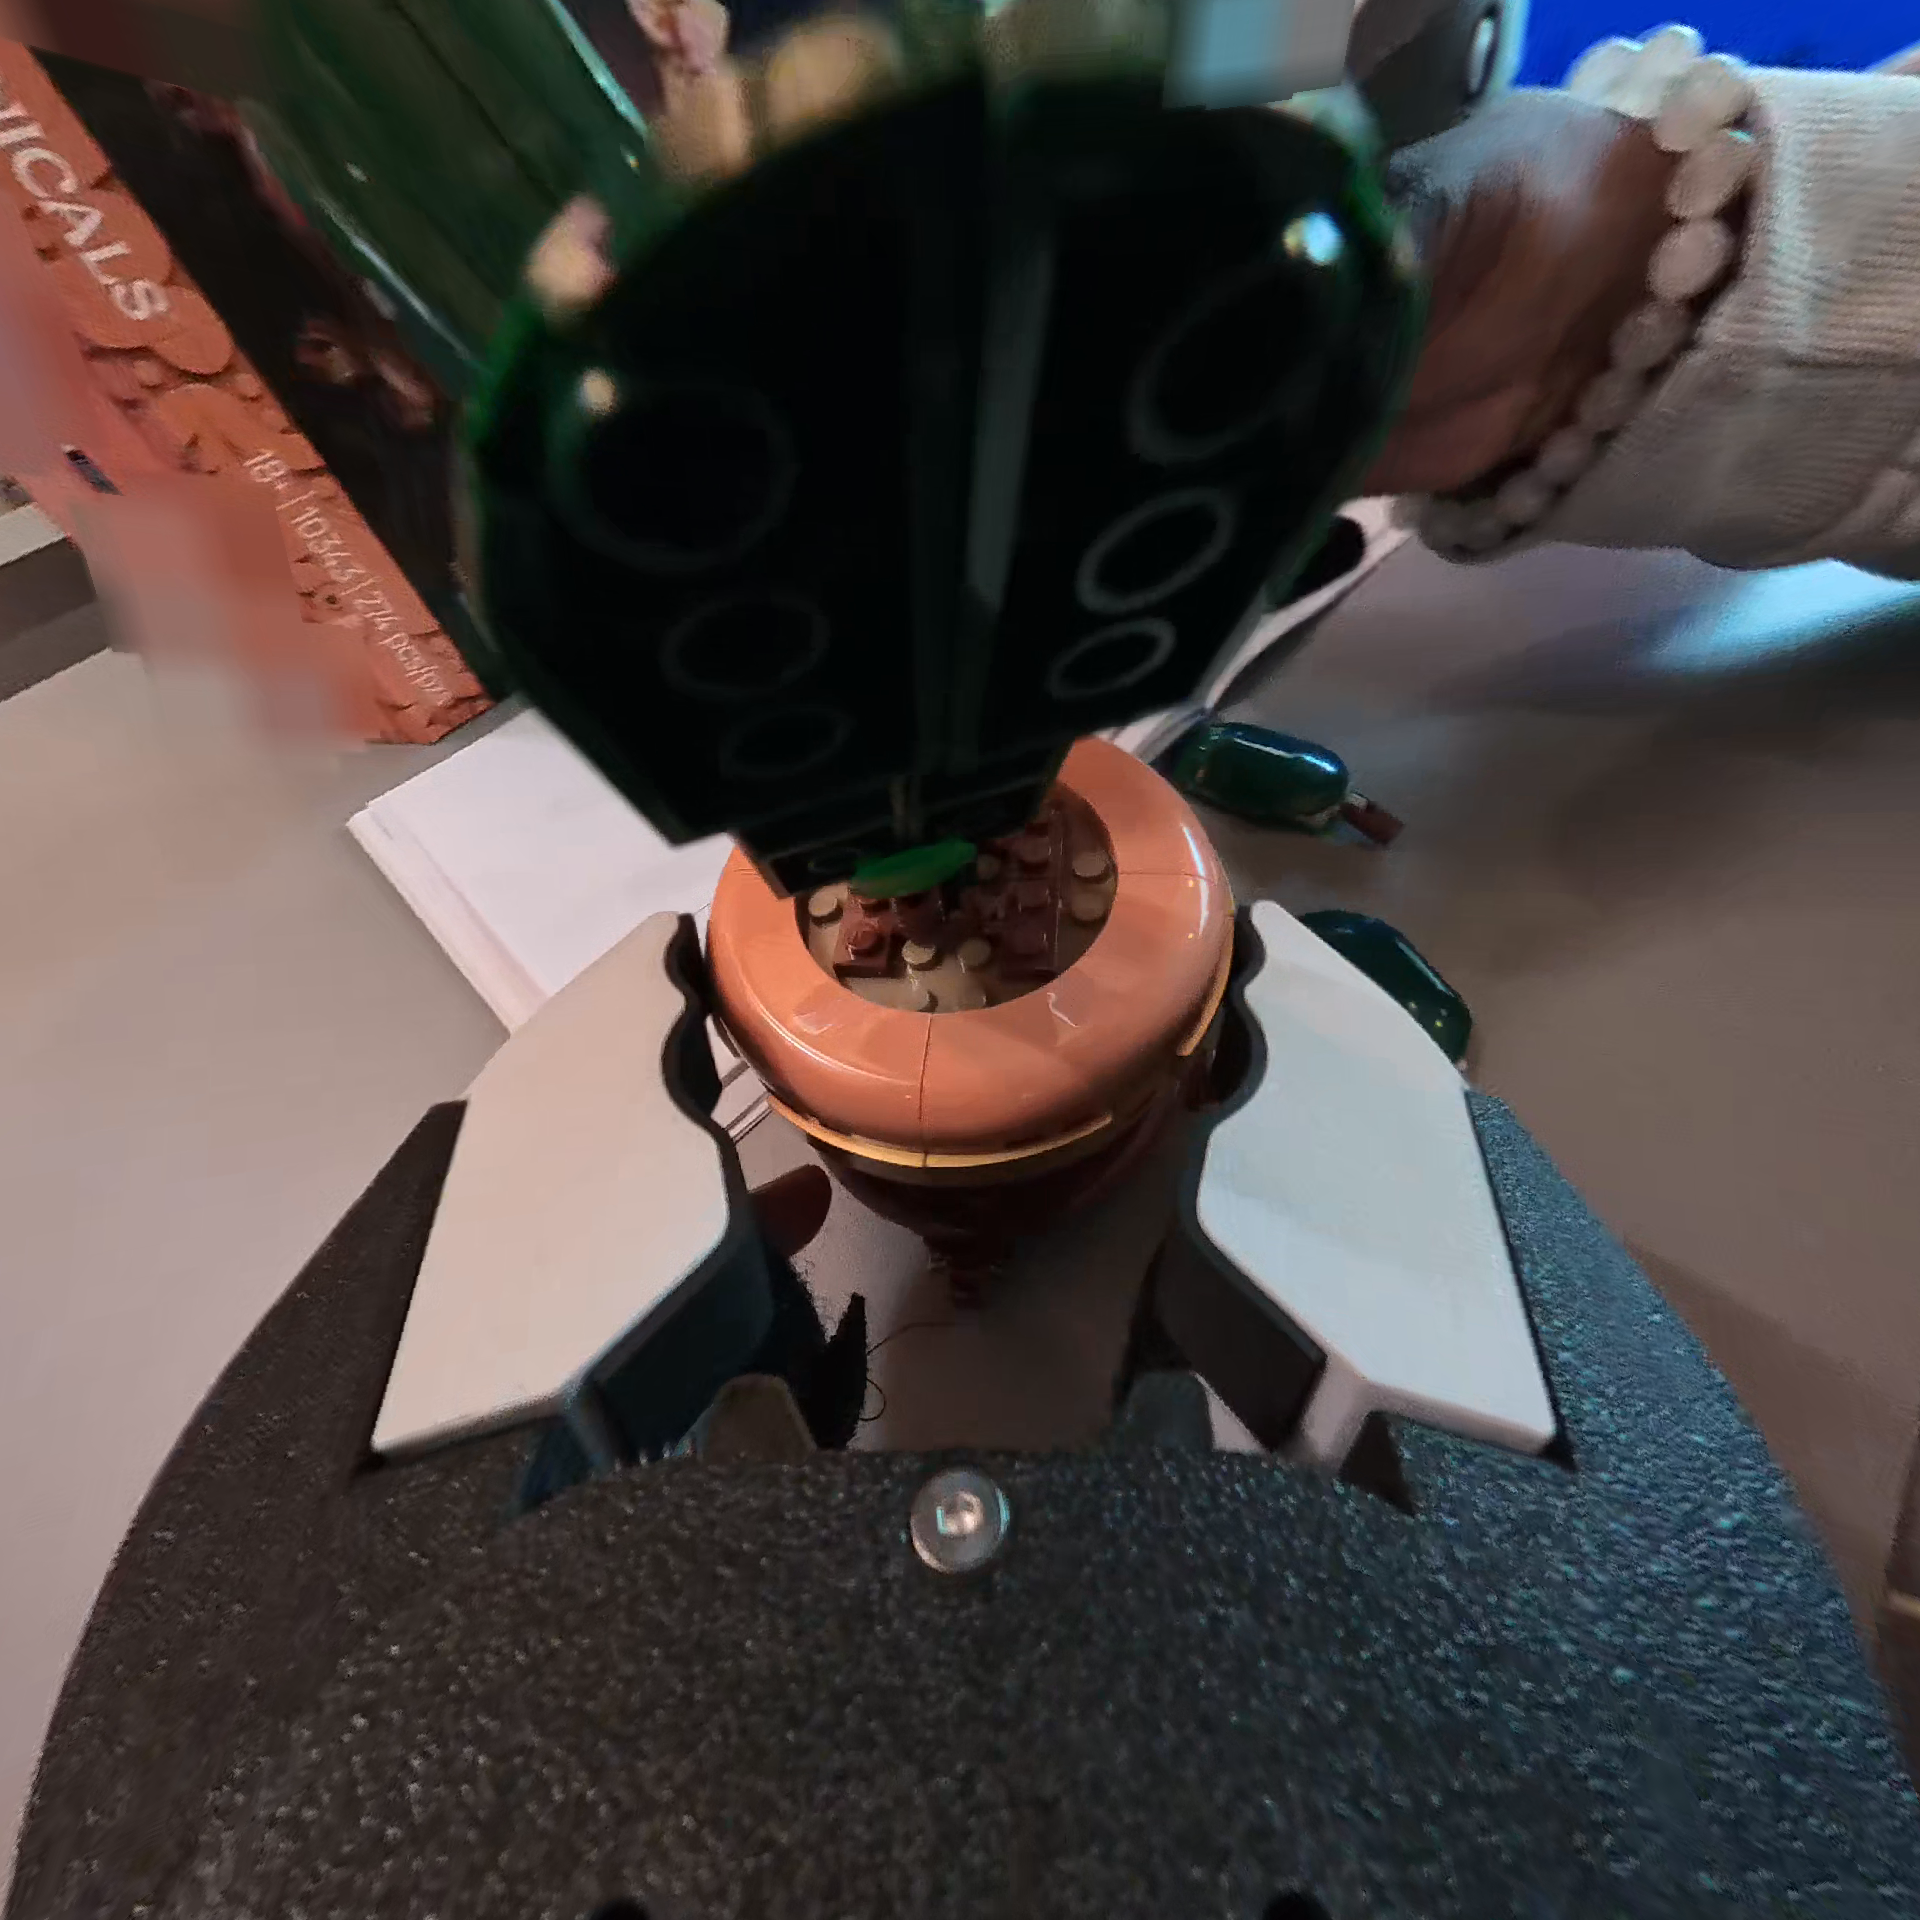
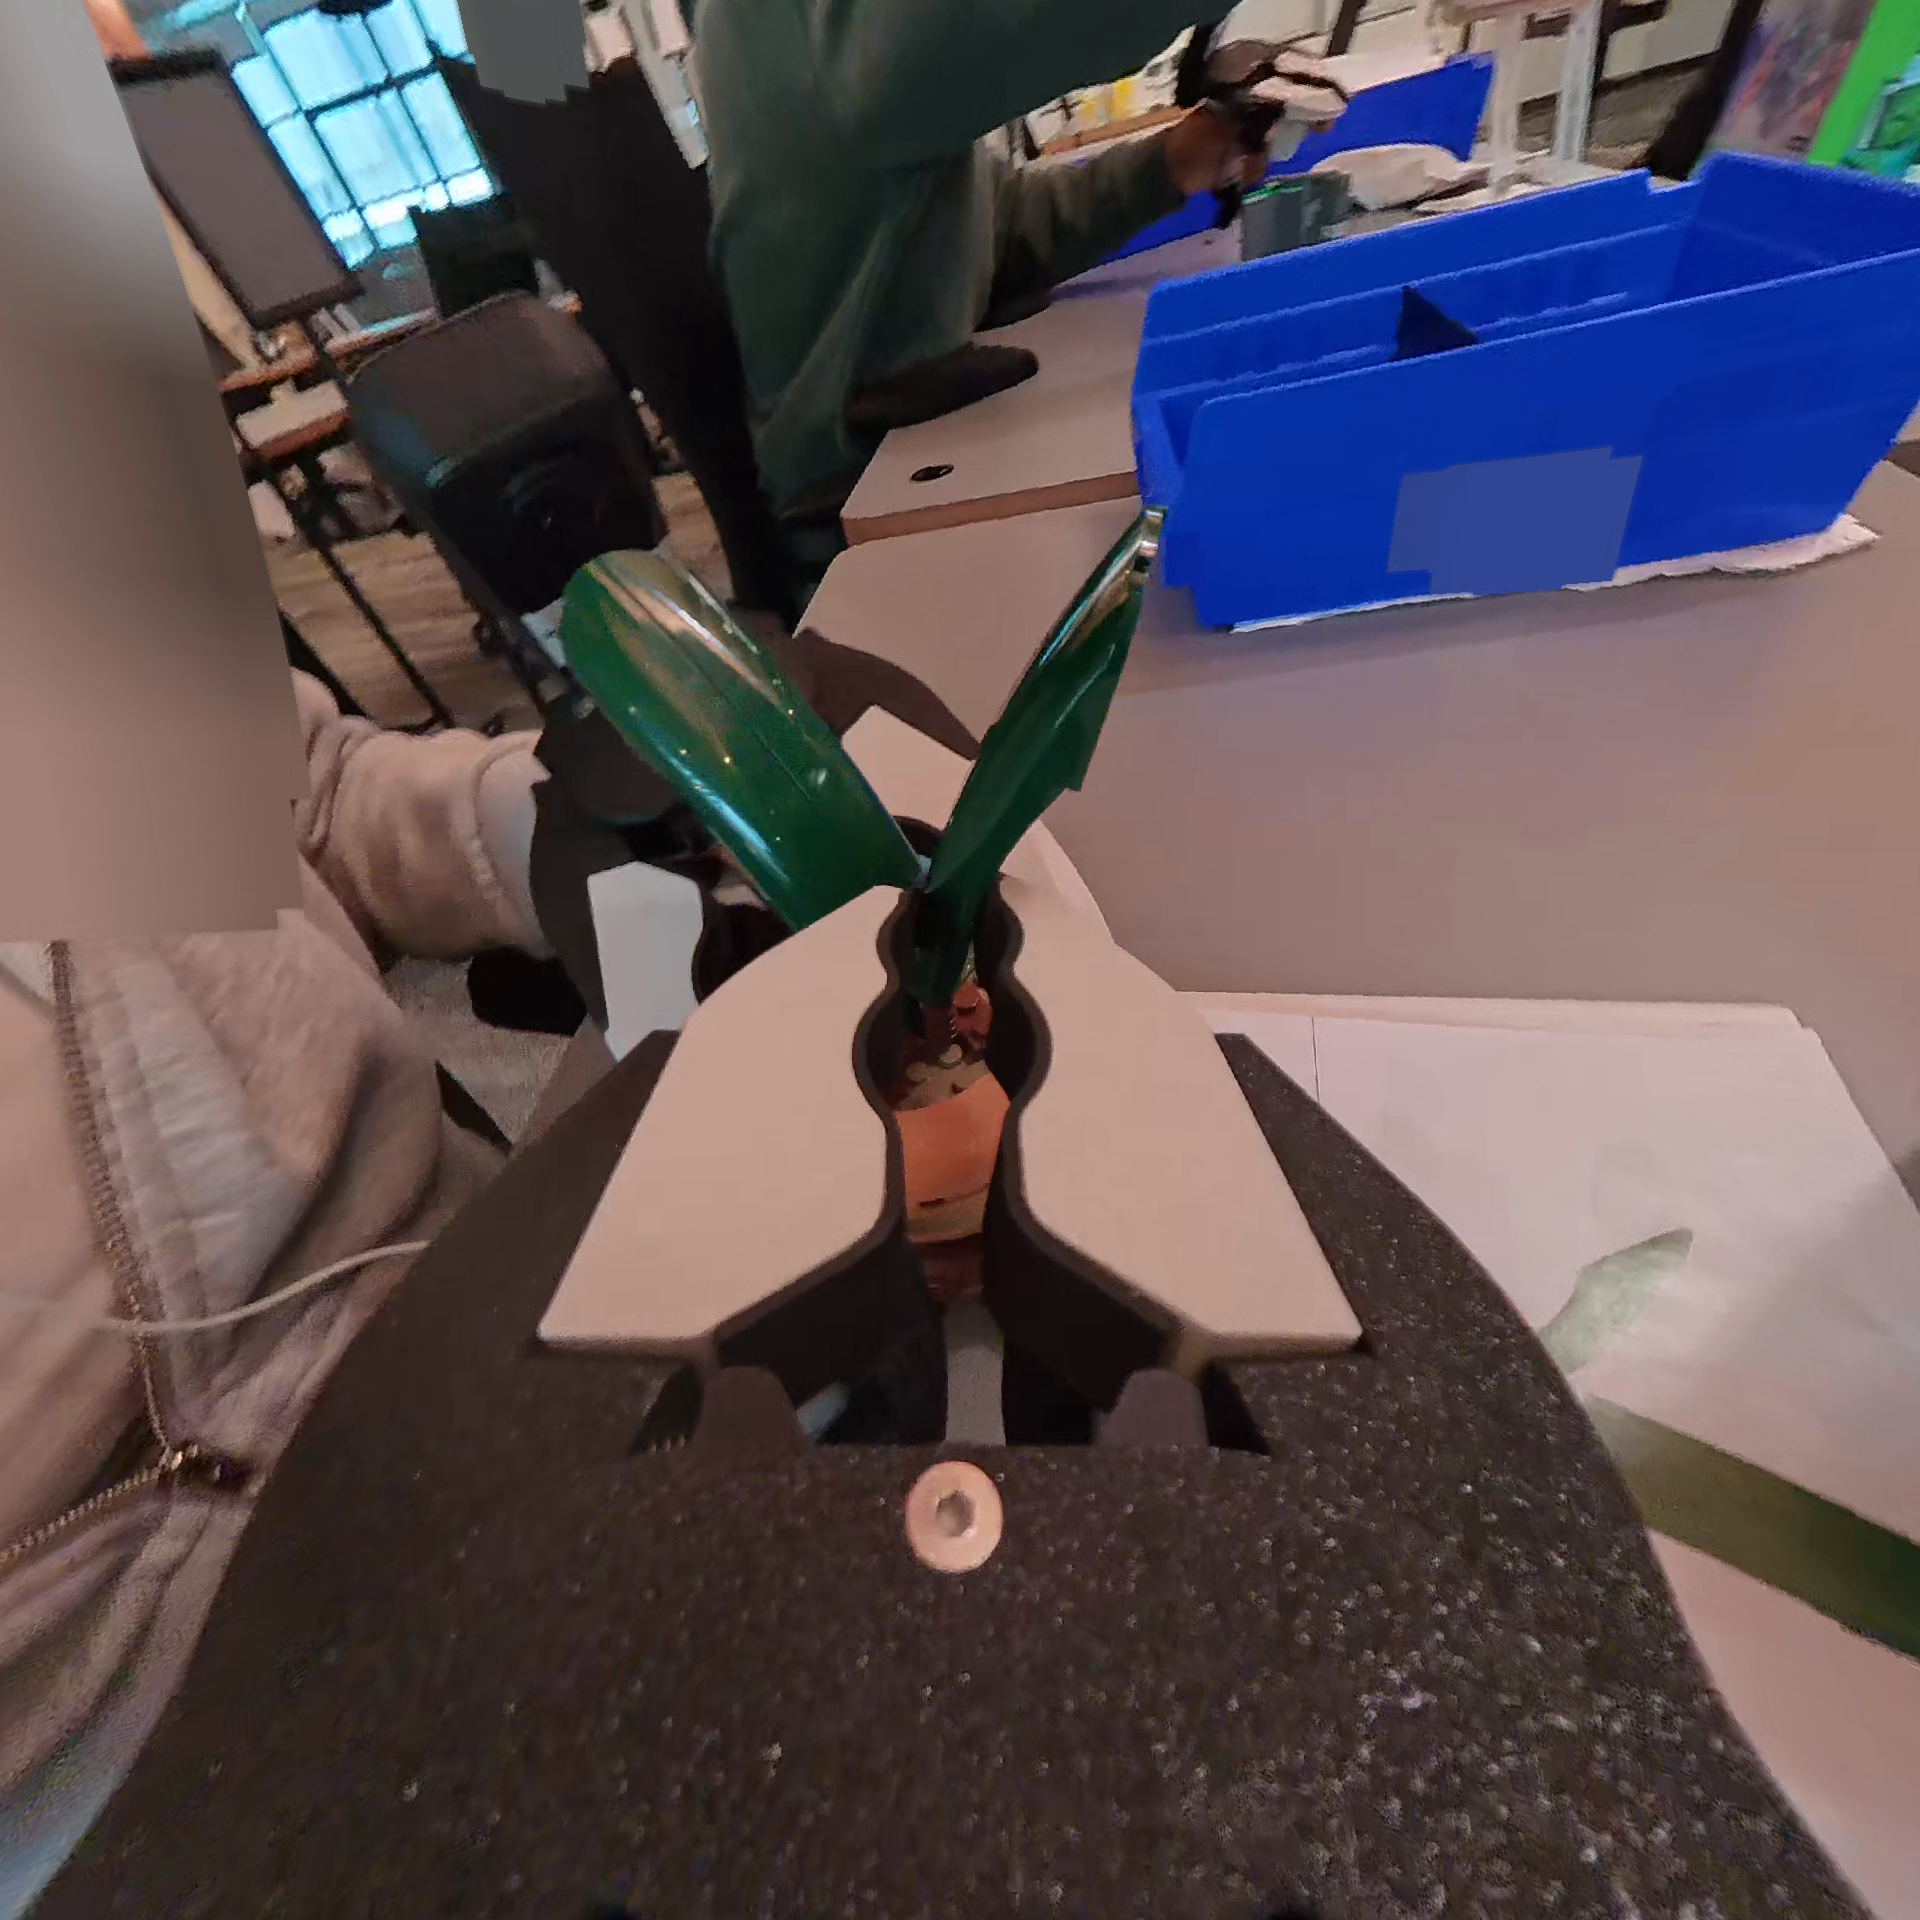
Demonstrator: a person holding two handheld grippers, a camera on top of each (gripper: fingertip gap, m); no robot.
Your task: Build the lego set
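**A:** so where's the pot (image 1: 971,1039) sitting in the left wrist view?

**B:** dead centre of the frame. The left gripper (image 1: 966,997) is clamping it by the tan rim, one finger (image 1: 582,1164) pressing on each side. A big dark green leaf (image 1: 935,499) is rising out of the studded brown filling and filling the whole upper middle.

**A:** and the right one?

**B:** the right gripper (image 2: 951,935) is sitting nearly closed around the base of the second leaf (image 2: 1039,748), just above the pot (image 2: 951,1153), which is peeking through the gap between its fingers. Looks like it's pinching the leaf. The other leaf (image 2: 727,727) is leaning toward the upper left.

**A:** anything else lying around?

**B:** loose green pieces (image 1: 1262,774) are lying on the table (image 1: 208,935) right of centre, white paper (image 1: 540,842) is lying left of the pot, and the box (image 1: 208,416) is standing at upper left. In the right view a blue bin (image 2: 1507,416) is sitting at upper right, with a person (image 2: 883,208) in green leaning on the far table.
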